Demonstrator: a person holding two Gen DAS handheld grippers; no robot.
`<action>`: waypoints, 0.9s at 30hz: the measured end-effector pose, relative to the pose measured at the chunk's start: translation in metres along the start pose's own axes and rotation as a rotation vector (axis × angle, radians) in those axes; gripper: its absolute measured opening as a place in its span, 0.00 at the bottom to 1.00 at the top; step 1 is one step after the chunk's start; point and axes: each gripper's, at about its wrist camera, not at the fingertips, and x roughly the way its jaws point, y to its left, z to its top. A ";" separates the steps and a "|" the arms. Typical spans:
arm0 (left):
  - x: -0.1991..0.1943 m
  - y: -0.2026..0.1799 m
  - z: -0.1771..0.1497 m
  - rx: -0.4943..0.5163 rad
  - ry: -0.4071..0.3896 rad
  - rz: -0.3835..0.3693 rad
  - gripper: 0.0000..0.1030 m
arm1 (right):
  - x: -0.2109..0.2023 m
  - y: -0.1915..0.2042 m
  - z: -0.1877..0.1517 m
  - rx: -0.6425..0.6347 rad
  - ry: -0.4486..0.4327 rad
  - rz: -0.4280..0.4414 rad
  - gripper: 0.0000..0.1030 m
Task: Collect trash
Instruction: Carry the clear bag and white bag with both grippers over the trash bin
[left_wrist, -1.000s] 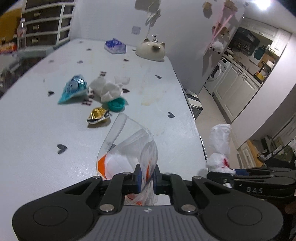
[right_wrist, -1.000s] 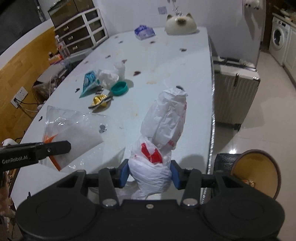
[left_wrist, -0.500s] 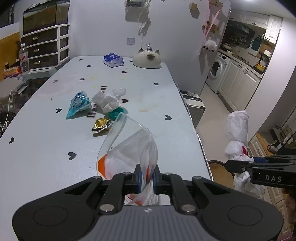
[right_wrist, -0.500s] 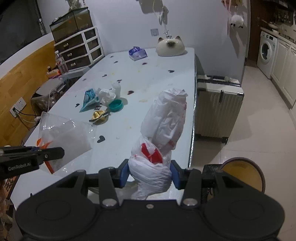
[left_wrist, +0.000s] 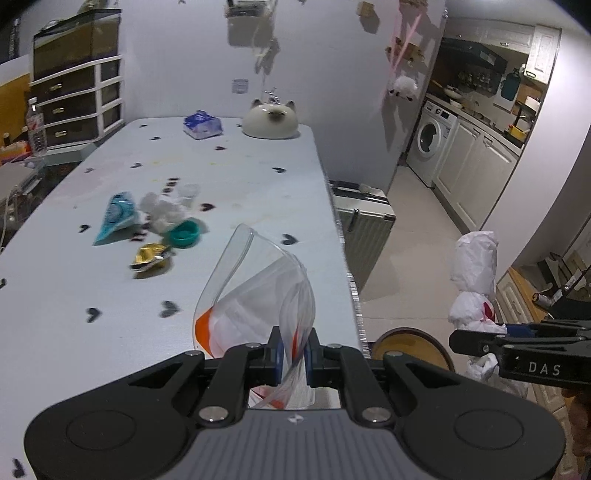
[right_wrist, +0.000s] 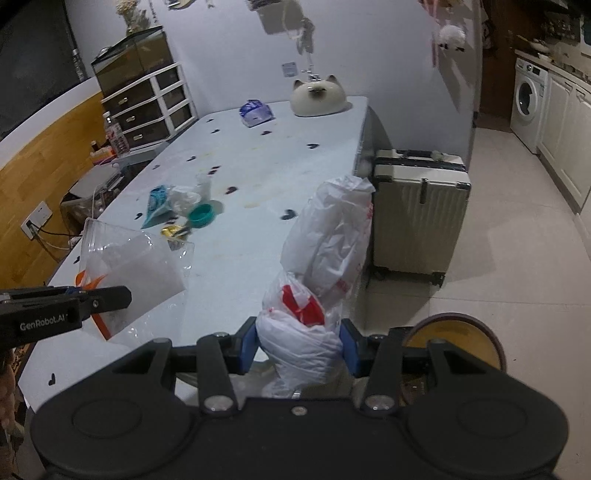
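Observation:
My left gripper (left_wrist: 293, 354) is shut on a clear plastic bag (left_wrist: 258, 295) with orange marks, held above the near end of the white table (left_wrist: 221, 184). The bag also shows in the right wrist view (right_wrist: 129, 266). My right gripper (right_wrist: 301, 349) is shut on a crumpled white plastic bag with red print (right_wrist: 325, 258), held past the table's right edge above a brown-rimmed trash bin (right_wrist: 461, 343). That white bag shows in the left wrist view (left_wrist: 474, 280). On the table lie a blue wrapper (left_wrist: 116, 216), white tissue (left_wrist: 162, 210), a teal lid (left_wrist: 183, 232) and a gold wrapper (left_wrist: 149, 256).
A cat-shaped white container (left_wrist: 269, 120) and a blue tissue pack (left_wrist: 203, 125) stand at the table's far end. A cream suitcase (right_wrist: 417, 218) stands on the floor right of the table. Drawers (left_wrist: 74, 99) are at the far left, a washing machine (left_wrist: 432, 142) at the right.
Both grippers have pulled back and up from the table with their bags. The right gripper and white bag moved off the table's right edge, over the bin.

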 end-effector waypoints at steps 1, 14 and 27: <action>0.004 -0.009 0.000 0.000 0.004 -0.001 0.11 | 0.000 -0.010 0.001 0.003 0.004 -0.002 0.46; 0.071 -0.129 0.006 0.002 0.067 -0.047 0.11 | 0.001 -0.151 0.001 0.062 0.061 -0.057 0.46; 0.171 -0.215 0.017 0.073 0.221 -0.161 0.11 | 0.031 -0.270 -0.015 0.233 0.141 -0.121 0.46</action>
